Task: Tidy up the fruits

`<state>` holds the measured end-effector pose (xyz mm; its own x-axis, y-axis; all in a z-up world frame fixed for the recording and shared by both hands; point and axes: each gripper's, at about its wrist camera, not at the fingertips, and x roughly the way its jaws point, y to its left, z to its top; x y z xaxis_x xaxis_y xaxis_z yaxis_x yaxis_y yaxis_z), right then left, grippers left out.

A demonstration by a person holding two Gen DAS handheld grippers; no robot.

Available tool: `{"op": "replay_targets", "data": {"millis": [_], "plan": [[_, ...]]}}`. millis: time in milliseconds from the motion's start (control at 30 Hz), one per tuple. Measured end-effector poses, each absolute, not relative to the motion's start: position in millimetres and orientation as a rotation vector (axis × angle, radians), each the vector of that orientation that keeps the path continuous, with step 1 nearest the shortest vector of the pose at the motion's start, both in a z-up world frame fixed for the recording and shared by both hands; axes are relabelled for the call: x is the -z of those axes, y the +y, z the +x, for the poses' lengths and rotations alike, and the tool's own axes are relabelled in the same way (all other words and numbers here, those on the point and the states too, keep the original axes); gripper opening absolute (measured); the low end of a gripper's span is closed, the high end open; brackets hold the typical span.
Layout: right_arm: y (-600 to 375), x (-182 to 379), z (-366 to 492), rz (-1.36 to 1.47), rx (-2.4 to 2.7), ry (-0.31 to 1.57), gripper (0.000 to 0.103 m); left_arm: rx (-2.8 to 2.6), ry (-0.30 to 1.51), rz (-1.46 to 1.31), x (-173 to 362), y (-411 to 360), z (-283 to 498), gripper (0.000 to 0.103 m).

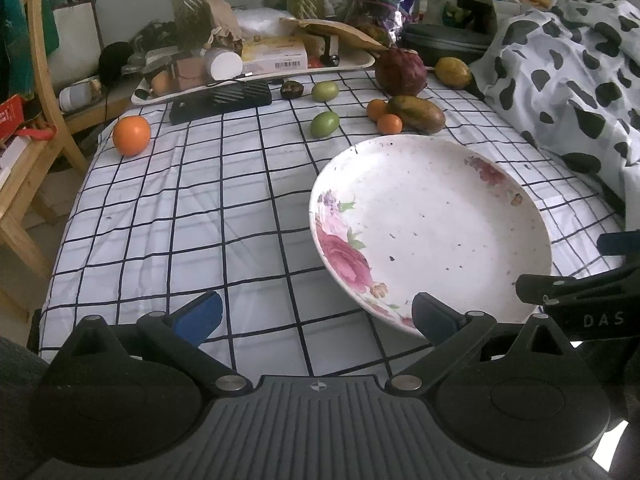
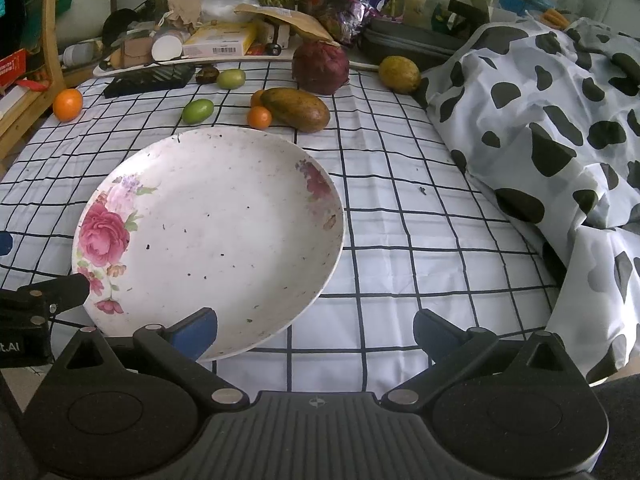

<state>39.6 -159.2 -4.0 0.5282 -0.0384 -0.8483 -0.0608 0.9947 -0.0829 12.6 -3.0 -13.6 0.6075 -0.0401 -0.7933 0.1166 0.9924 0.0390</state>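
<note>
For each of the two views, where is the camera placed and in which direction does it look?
Left wrist: on the left tool, looking forward over the checked cloth; the floral plate lies ahead to the right; its own open fingers show.
Right wrist: on the right tool, facing the same way; plate ahead to the left; open fingers show.
Shared: plate, large orange, mango.

Both held low at the plate (image 2: 224, 240) near edge — left hand-held gripper (image 1: 316, 320) wide open at its left, right hand-held gripper (image 2: 316, 334) wide open at its right, nothing gripped.
</note>
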Motion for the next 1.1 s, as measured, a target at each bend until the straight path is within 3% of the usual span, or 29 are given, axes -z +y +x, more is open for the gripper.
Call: {"op": "replay_targets", "data": {"millis": [1100], "plan": [[-158.6, 4.8, 39.3, -0.105, -0.015, 1.019, 0.103, 0.089, 0.919, 0.103, 15.6, -3.1, 12.4, 0.103]]}}
